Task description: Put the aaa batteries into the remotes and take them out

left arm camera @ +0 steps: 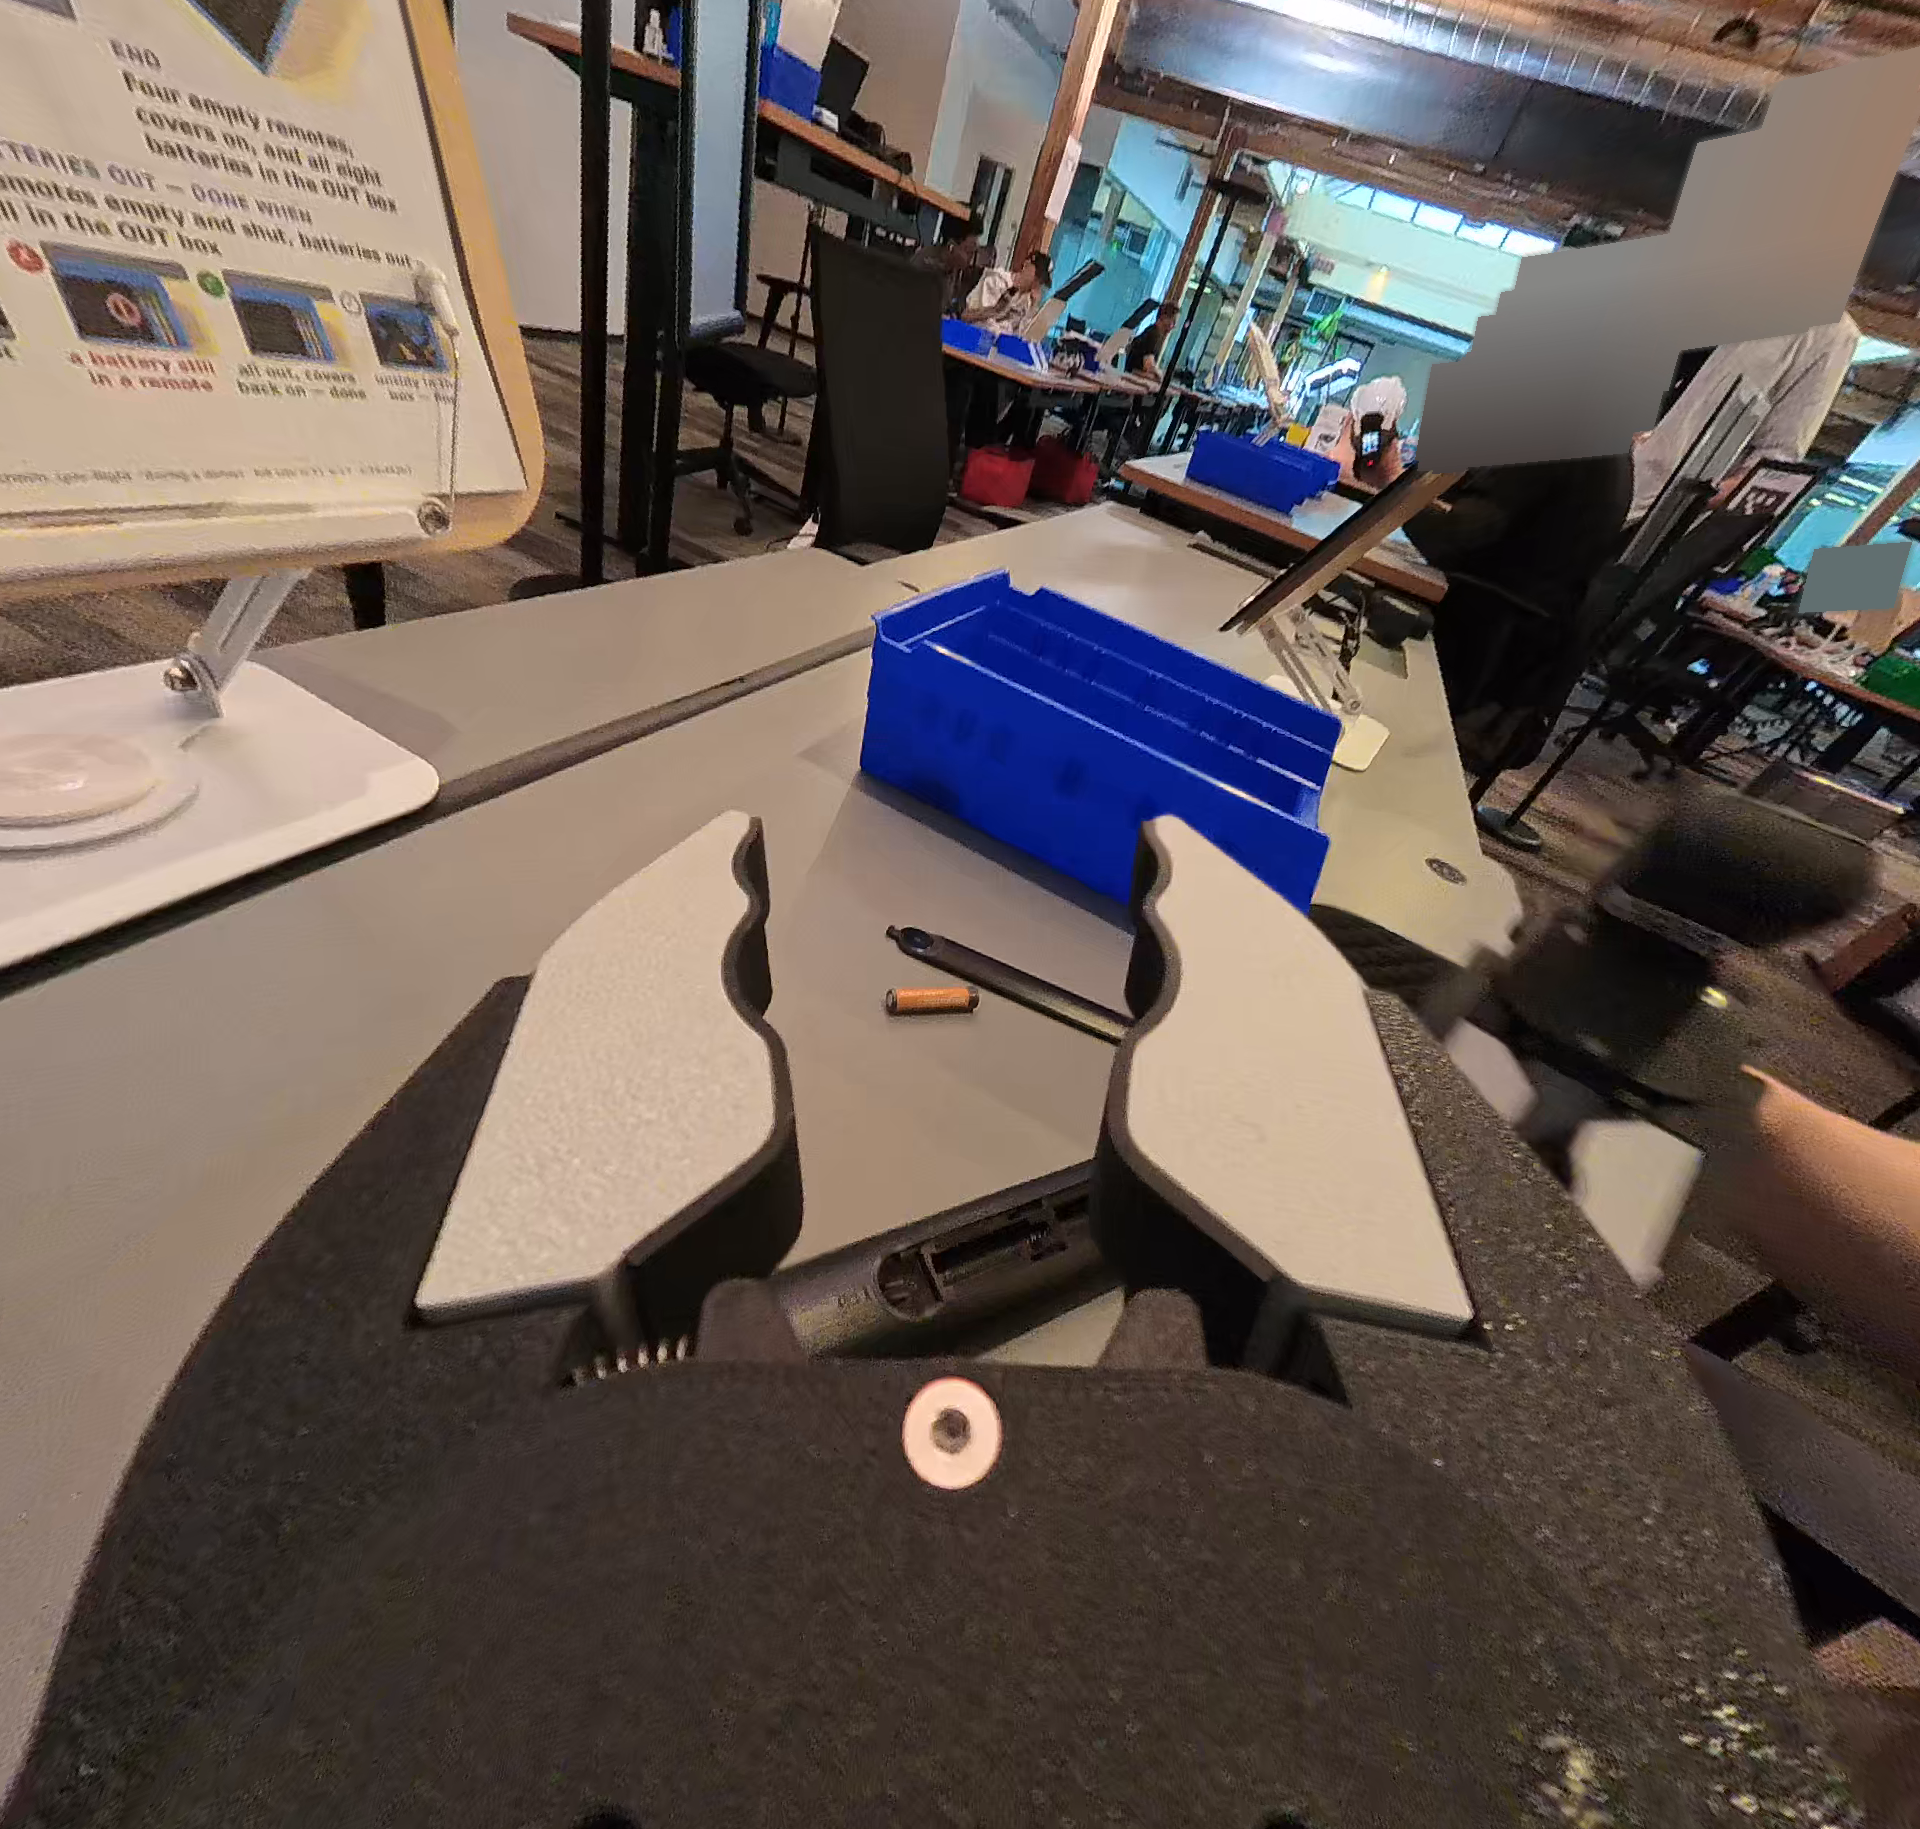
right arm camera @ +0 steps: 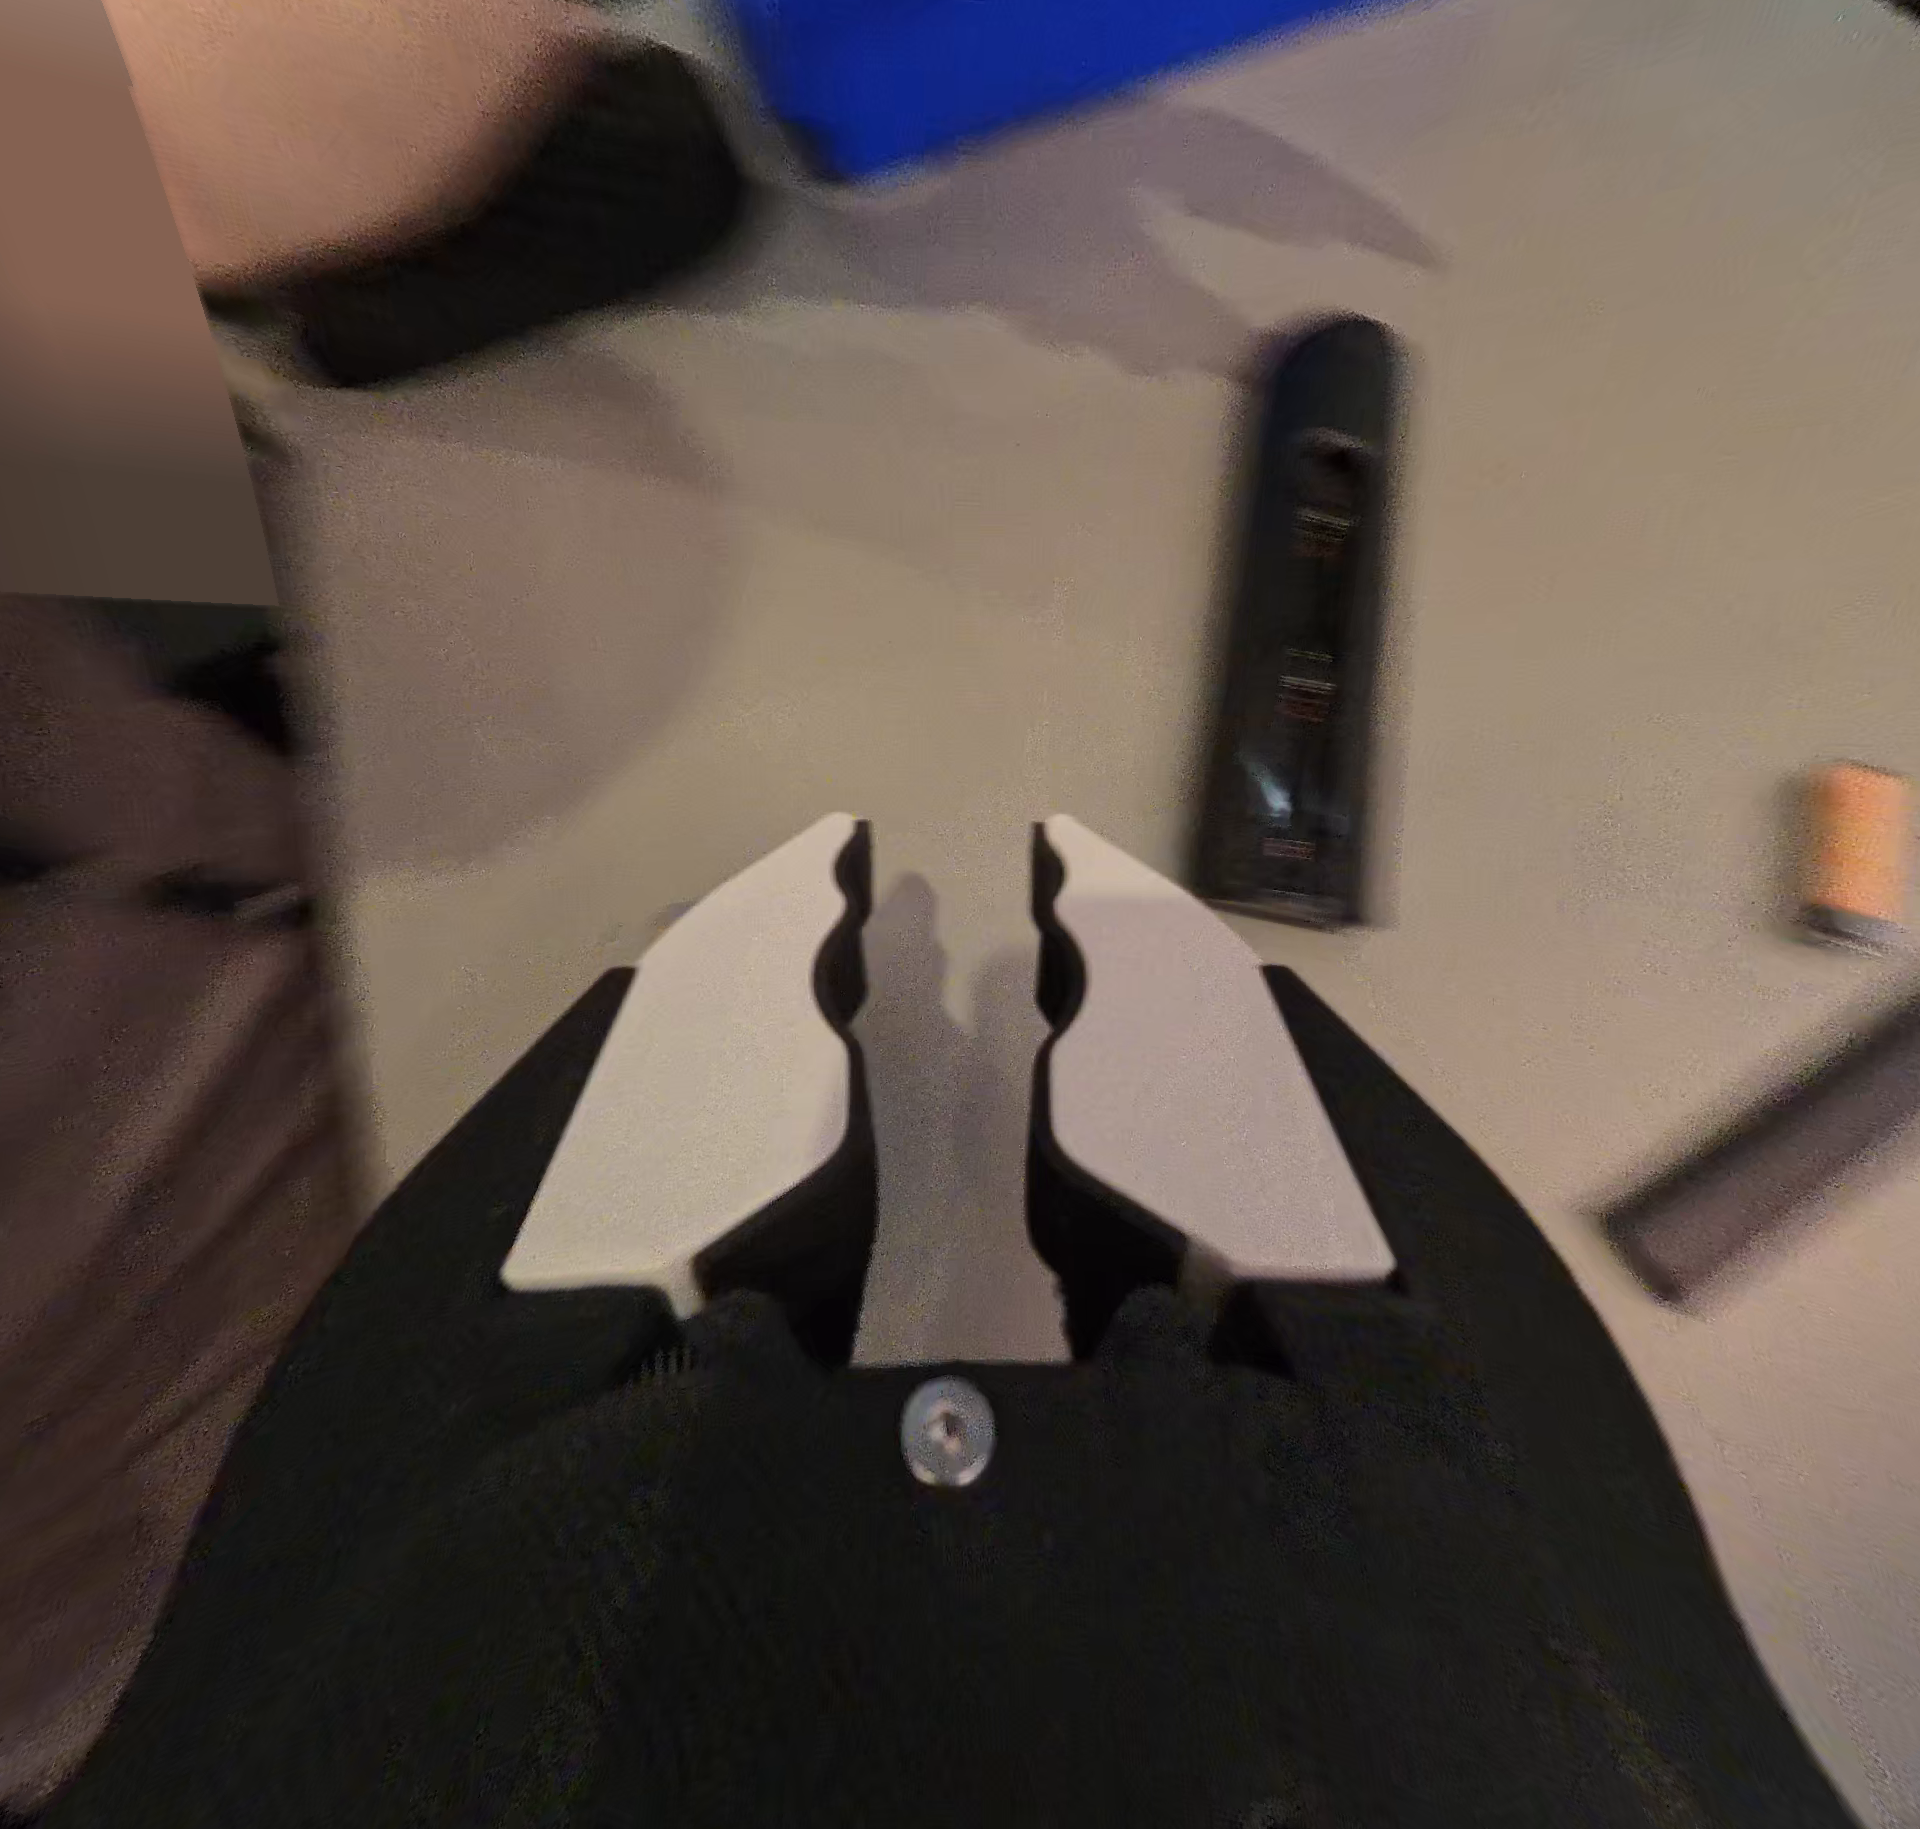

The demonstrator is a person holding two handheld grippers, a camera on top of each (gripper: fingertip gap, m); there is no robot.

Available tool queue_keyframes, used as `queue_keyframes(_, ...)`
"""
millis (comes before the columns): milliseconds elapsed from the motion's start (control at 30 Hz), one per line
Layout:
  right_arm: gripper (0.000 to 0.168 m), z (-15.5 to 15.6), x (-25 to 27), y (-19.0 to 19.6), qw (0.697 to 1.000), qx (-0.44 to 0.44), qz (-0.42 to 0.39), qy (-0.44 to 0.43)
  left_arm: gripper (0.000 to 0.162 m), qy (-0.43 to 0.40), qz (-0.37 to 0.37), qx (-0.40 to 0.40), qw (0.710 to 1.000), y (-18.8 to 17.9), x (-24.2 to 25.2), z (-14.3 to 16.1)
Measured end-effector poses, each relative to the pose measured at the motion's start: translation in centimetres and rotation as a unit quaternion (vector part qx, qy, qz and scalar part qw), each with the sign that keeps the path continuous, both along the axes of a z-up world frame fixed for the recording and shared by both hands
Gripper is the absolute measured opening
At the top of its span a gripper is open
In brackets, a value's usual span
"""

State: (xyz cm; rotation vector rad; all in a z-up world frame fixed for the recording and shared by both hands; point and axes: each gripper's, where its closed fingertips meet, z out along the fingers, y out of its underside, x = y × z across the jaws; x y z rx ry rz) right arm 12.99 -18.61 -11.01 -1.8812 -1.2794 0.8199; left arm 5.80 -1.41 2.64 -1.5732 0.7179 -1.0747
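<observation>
Left hand-held gripper (left arm camera: 951,880): fingers spread, empty, over remote (left arm camera: 966,1270) with open battery bay. Right hand-held gripper (right arm camera: 951,849): narrowly parted, empty, blurred. Battery (left arm camera: 932,999) loose on desk (left arm camera: 582,906) beside detached cover (left arm camera: 1003,979). Step, judged: loading; next, pinch the battery.

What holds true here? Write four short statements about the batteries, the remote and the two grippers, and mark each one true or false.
1. A loose battery lies on the table, outside the blue bin. True.
2. The left gripper has its jaws clamped shut. False: they stand wide apart.
3. The remote low between the left jaws has its battery bay uncovered. True.
4. The right gripper grips a battery. False: there is a gap between its jaws with nothing in it, only bare table behind.
</observation>
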Motion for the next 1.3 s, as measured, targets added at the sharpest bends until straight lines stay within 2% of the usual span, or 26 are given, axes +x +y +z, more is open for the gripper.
queue_keyframes(67, 0.02, -0.7, -0.4, -4.4, 0.999, -0.016, 0.043, 0.007, 0.065, -0.007, -0.002, 0.007, 1.0, -0.1, -0.1, 0.6)
queue_keyframes(133, 0.021, -3.0, 0.0, -6.5, 0.997, -0.02, 0.05, -0.048, 0.065, -0.007, -0.006, 0.012, 1.0, -0.3, 0.0, 1.0)
queue_keyframes(233, 0.017, -5.2, -0.5, -7.0, 0.996, -0.018, 0.035, -0.082, 0.064, -0.006, -0.015, 0.015, 1.0, -0.8, 0.5, 1.1)
queue_keyframes(333, 0.013, -5.4, -0.5, -6.2, 0.993, 0.007, 0.03, -0.117, 0.064, -0.009, -0.022, 0.016, 1.0, -1.3, 0.7, 1.3)
queue_keyframes(433, 0.012, -3.2, 1.1, -1.3, 0.988, 0.043, -0.04, -0.14, 0.063, -0.021, -0.024, 0.012, 0.999, -1.3, 0.5, 1.9)
queue_keyframes(533, 0.012, -0.5, 4.7, 7.8, 0.971, 0.018, -0.206, -0.12, 0.063, -0.026, -0.021, 0.016, 0.999, -1.4, 0.1, 2.5)
queue_keyframes(633, 0.012, -1.2, 7.2, 13.5, 0.942, -0.026, -0.307, -0.133, 0.062, -0.028, -0.022, 0.021, 0.999, -1.6, -0.2, 3.0)
queue_keyframes(700, 0.012, -3.1, 7.7, 14.7, 0.929, -0.051, -0.324, -0.17, 0.062, -0.029, -0.024, 0.022, 0.999, -1.7, -0.4, 3.2)
queue_keyframes(800, 0.012, -5.4, 7.8, 14.8, 0.92, -0.075, -0.329, -0.2, 0.062, -0.038, -0.023, 0.02, 0.999, -1.5, -0.9, 3.6)
queue_keyframes(900, 0.015, -5.3, 8.0, 15.0, 0.916, -0.065, -0.344, -0.194, 0.062, -0.042, -0.024, 0.015, 0.999, -1.3, -1.1, 3.7)
queue_keyframes(933, 0.025, -4.6, 7.8, 14.9, 0.918, -0.05, -0.345, -0.188, 0.063, -0.041, -0.025, 0.013, 0.999, -1.3, -1.1, 3.6)
queue_keyframes(1000, 0.034, -2.3, 6.1, 14.5, 0.934, -0.003, -0.32, -0.157, 0.063, -0.038, -0.029, 0.009, 0.999, -1.3, -1.1, 3.5)
queue_keyframes(1100, 0.046, -0.4, 0.3, 12.5, 0.973, 0.011, -0.208, -0.094, 0.063, -0.038, -0.029, 0.007, 0.999, -1.2, -1.2, 3.5)
queue_keyframes(1167, 0.053, -1.9, -1.9, 11.6, 0.979, -0.008, -0.16, -0.123, 0.063, -0.039, -0.031, 0.005, 0.999, -1.2, -1.3, 3.6)
queue_keyframes(1233, 0.058, -4.1, -2.1, 11.8, 0.971, -0.008, -0.148, -0.189, 0.063, -0.038, -0.033, 0.006, 0.999, -1.2, -1.3, 3.6)
queue_keyframes(1300, 0.056, -5.4, -2.2, 12.0, 0.966, -0.013, -0.147, -0.214, 0.063, -0.033, -0.034, 0.008, 0.999, -1.3, -1.4, 3.6)
